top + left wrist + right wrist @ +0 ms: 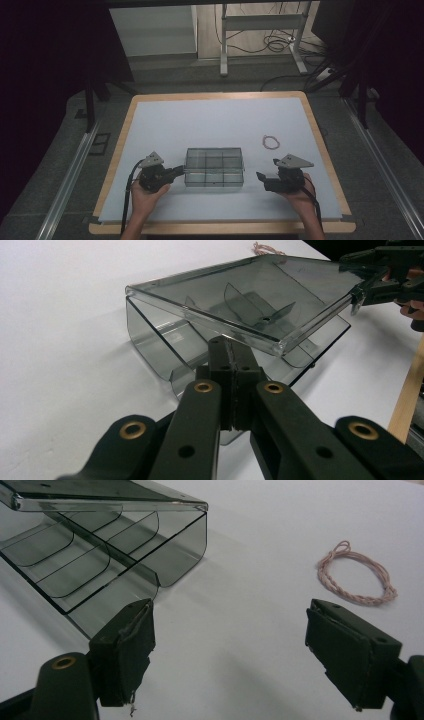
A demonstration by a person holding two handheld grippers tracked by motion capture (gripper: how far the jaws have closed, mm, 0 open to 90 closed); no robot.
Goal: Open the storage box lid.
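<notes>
The clear smoky-grey compartment box [214, 167] sat on the white table mat [210, 120], near the front edge and roughly midway between my two hands. Its dividers split it into small cells, and in the left gripper view its hinged lid [240, 297] stood partly raised, tilted above the tray rather than lying flat on it.

My left gripper [176, 172] was at the box's left end. In its own view, I saw the two black jaws pressed tight together, with their tips just under the near corner of the lid. I could not tell whether they pinched a thin edge of the plastic or merely touched it. Nothing thick sat between them.

My right gripper [263, 179] hung just off the box's right end, apart from it. Its jaws stood wide open, with bare mat between the pads [127, 647] and nothing held. The left-hand pad was close to the box's near corner but did not touch it.

Farther out, beyond the right gripper towards the far right of the mat, lay a small loop of pinkish twisted cord [356, 575], well clear of the box.

The mat rested on a table [320, 135] with a pale wooden rim.
</notes>
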